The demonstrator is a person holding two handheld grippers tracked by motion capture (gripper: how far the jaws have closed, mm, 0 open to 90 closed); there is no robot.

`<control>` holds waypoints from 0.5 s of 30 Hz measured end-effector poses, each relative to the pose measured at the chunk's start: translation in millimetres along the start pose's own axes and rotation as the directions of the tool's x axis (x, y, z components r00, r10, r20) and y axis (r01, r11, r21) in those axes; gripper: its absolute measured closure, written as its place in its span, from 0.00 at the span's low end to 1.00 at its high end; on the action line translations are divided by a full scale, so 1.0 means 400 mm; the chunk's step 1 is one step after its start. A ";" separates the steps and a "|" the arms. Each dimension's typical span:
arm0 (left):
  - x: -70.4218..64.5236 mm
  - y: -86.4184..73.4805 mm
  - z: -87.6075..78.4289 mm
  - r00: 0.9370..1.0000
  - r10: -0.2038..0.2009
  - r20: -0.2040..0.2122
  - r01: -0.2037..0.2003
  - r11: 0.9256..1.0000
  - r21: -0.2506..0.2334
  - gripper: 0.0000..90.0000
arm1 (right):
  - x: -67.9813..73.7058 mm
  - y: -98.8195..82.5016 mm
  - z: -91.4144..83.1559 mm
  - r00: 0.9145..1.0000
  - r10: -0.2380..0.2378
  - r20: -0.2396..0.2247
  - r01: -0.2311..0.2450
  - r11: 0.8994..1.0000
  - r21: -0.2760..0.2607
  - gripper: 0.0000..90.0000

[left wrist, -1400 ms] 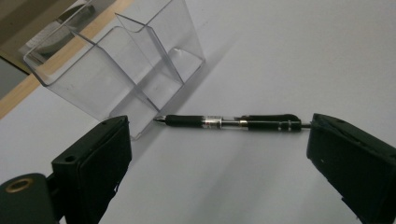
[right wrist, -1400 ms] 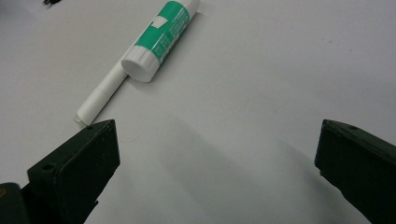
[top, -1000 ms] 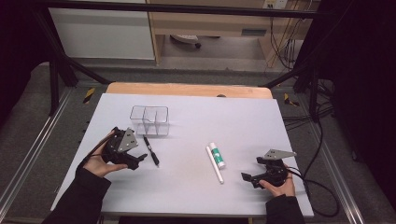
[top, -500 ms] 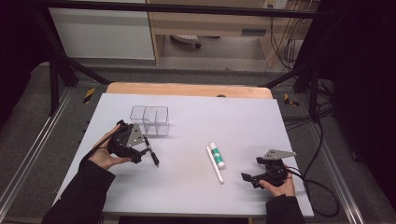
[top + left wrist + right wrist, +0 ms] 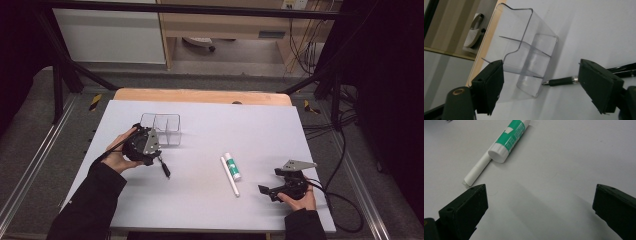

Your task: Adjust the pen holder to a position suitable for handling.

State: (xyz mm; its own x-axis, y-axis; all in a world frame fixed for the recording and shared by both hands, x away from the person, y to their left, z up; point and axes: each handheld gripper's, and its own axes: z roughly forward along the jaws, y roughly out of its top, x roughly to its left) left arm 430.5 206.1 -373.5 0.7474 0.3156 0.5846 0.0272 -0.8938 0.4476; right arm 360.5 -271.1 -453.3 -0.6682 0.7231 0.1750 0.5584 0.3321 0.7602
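My left gripper [image 5: 159, 159] sits in a hand that comes up from the lower left of the high view, the dark sleeve angled toward the middle of the pale grey tabletop [image 5: 210, 130], the wrist rolled so the grey three-cornered plate faces up and to the right. In the left gripper view its jaws stand apart with nothing pinched; they have just been closing a little, yet no pad presses on anything. Between them I see the clear plastic organiser box with inner dividers [image 5: 526, 57] and, lying flat on the tabletop just beside the box's near corner, the black pen with a silver band [image 5: 564, 80], its tip pointing at the box (whether tip and wall actually touch I cannot tell). In the high view the pen [image 5: 164, 168] lies just below the gripper, and the box [image 5: 167, 127] stands upright toward the tabletop's far left.

My right gripper [image 5: 267, 191] rests low at the near right, the hand curled under it, jaws pointing left toward the centre. They are released and wide apart over bare tabletop in the right gripper view. Ahead of them lie a green-and-white glue stick with a white cap [image 5: 509, 141] and a slim white cylindrical stick [image 5: 477, 171], touching side by side. The glue stick's label carries print, too small and blurred for me to read.
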 end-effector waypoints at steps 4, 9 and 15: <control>0.008 0.005 0.013 0.999 0.050 -0.014 -0.050 0.999 0.018 0.29 | 0.000 0.000 -0.001 1.000 -0.003 -0.001 0.003 1.000 -0.001 0.00; 0.018 0.007 0.026 0.996 0.084 -0.024 -0.084 0.996 0.003 0.36 | 0.000 0.000 -0.001 1.000 -0.002 -0.002 0.002 1.000 0.001 0.00; 0.026 0.013 0.037 0.981 0.185 -0.051 -0.184 0.983 0.023 0.45 | 0.000 0.000 0.000 1.000 0.000 -0.002 0.000 1.000 0.001 0.00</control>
State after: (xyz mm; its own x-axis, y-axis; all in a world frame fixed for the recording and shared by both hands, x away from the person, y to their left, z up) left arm 448.3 200.0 -375.1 0.7048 0.1602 0.6910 -0.0954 -0.9439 0.3162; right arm 360.5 -271.0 -453.3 -0.6690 0.7221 0.1761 0.5588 0.3323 0.7598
